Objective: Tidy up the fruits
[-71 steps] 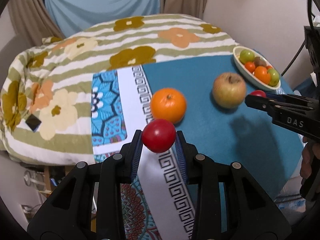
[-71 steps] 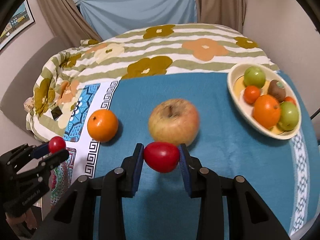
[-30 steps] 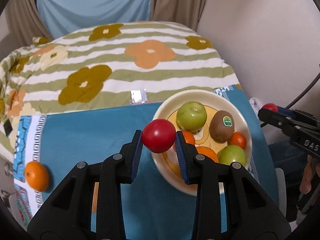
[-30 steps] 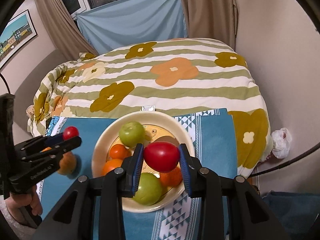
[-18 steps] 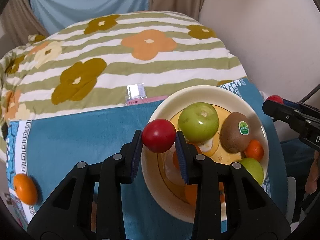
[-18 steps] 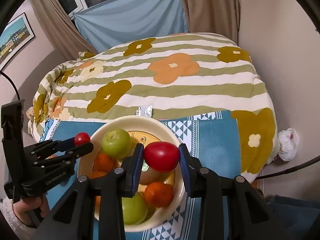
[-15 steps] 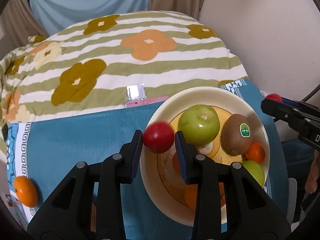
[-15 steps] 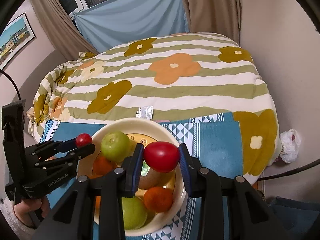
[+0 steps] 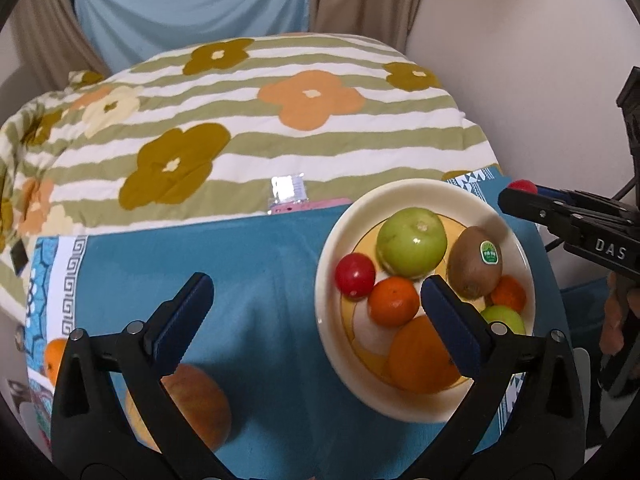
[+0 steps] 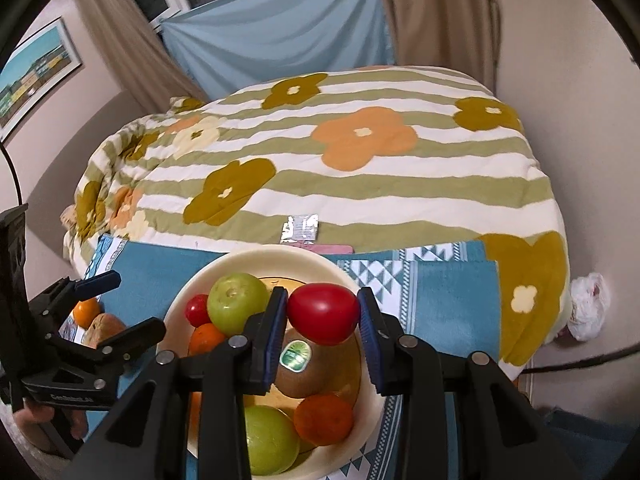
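Observation:
A cream bowl on the teal cloth holds green fruits, a kiwi, oranges and a small red tomato at its left side. My left gripper is open and empty, above the bowl's left edge. My right gripper is shut on a second red tomato and holds it above the bowl, over the kiwi. An apple and an orange lie on the cloth to the left.
A flowered striped quilt covers the bed beyond the cloth. A foil packet and a pink item lie at the cloth's far edge. A wall stands close on the right.
My left gripper has opened and let go of its tomato, which now lies in the bowl. The right gripper still holds its tomato and has come over the bowl.

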A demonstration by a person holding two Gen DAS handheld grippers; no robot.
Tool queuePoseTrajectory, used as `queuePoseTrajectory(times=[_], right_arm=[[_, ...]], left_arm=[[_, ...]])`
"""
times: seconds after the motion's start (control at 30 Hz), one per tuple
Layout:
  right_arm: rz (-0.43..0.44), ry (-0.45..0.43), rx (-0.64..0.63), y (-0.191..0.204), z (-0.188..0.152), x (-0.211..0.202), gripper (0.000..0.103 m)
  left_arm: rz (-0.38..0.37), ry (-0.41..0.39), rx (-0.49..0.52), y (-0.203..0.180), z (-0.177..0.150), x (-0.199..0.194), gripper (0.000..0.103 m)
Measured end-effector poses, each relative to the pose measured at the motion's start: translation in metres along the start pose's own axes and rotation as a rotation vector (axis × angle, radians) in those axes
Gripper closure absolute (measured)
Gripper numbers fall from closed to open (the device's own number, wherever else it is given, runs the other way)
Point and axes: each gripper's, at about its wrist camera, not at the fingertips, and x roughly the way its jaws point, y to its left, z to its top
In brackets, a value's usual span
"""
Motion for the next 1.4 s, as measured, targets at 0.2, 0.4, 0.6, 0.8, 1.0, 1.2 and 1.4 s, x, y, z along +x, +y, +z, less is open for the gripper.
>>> queuePoseTrajectory(times=[0.2, 0.4, 0.6, 0.8, 1.0, 1.2, 1.4], right_arm=[[0.029, 0.011, -0.077, 0.006, 0.001, 0.013, 0.070], [0.060, 0.019, -0.075, 0.007, 0.002, 0.026, 0.070], [0.076, 0.016, -0.070, 0.008, 0.000, 0.030, 0.070], [0.126, -0.020, -0.032, 0.007, -0.001, 0.020, 0.005], [0.109, -0.050, -0.035, 0.011, -0.009, 0.001, 0.001], [0.099, -0.065, -0.044, 0.017, -0.015, -0.021, 0.001], [0.083, -0.085, -0.057, 0.029, -0.018, -0.047, 0.001]], left_arm=[[0.014, -0.001, -0.043, 0.014, -0.011, -0.014, 0.000], [0.039, -0.008, -0.072, 0.026, -0.023, -0.026, 0.000], [0.054, -0.009, -0.089, 0.031, -0.033, -0.034, 0.000], [0.066, -0.014, -0.093, 0.032, -0.039, -0.042, 0.000], [0.083, -0.032, -0.091, 0.032, -0.046, -0.060, 0.000], [0.101, -0.063, -0.097, 0.034, -0.053, -0.086, 0.000], [0.122, -0.095, -0.105, 0.040, -0.063, -0.118, 0.000]])
